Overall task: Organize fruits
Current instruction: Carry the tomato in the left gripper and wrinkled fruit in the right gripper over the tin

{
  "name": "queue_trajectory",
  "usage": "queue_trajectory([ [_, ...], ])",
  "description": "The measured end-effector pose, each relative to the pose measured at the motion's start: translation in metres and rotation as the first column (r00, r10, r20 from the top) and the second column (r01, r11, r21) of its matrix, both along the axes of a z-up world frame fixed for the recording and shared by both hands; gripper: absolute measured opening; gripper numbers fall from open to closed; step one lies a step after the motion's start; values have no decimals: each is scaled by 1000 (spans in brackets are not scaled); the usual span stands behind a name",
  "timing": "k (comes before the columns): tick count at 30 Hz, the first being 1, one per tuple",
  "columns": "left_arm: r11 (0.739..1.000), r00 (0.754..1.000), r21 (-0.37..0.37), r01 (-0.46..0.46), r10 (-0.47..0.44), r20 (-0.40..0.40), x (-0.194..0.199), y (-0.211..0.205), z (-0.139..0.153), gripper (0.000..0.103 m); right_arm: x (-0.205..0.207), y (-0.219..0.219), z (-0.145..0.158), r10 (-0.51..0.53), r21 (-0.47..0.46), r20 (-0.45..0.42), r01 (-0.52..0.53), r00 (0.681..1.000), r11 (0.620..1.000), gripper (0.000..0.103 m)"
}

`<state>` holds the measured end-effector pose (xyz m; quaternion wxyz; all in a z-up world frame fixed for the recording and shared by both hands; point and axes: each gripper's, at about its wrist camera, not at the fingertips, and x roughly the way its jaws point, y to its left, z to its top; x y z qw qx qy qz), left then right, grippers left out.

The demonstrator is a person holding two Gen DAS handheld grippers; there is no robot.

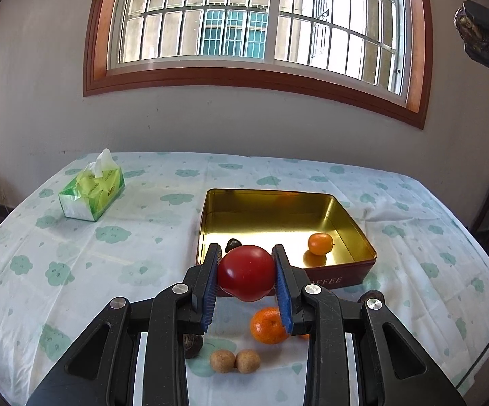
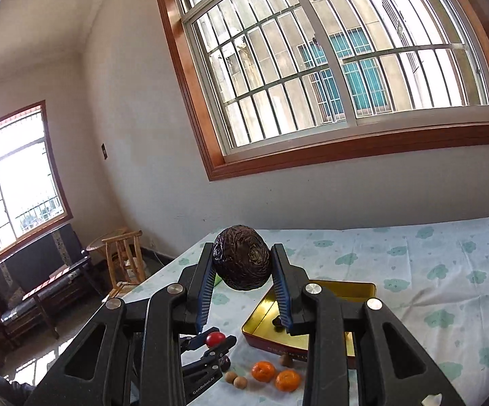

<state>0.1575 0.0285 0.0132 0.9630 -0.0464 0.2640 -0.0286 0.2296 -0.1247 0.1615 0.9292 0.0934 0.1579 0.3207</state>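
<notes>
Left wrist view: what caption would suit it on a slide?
Left gripper holds a red apple over the gold tin, oranges waiting below.

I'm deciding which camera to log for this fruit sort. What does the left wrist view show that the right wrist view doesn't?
Only the left wrist view shows the tissue pack and the small orange fruit inside the tin.

Only the right wrist view shows the side window, the wooden stool, and a close look at the dark wrinkled fruit in the right hand-held gripper.

Both show the gold tin, the red fruit in the left hand-held gripper, and the barred window.
</notes>
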Motion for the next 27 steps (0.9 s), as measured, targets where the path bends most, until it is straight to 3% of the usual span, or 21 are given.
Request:
queue_trajectory([
  [6,1000,1000,5,-1,1,-11,10,-1,-5,31,33,3,-54,-26,-3,-142,25,990,1000,30],
  [12,1000,1000,16,-3,3,-21,23,-2,-9,31,58,1,-100,-70,-15,-227,68,971,998,30],
  [27,999,999,31,-26,27,-31,74,6,-10,31,95,5,-137,-107,-52,-291,96,951,994,30],
])
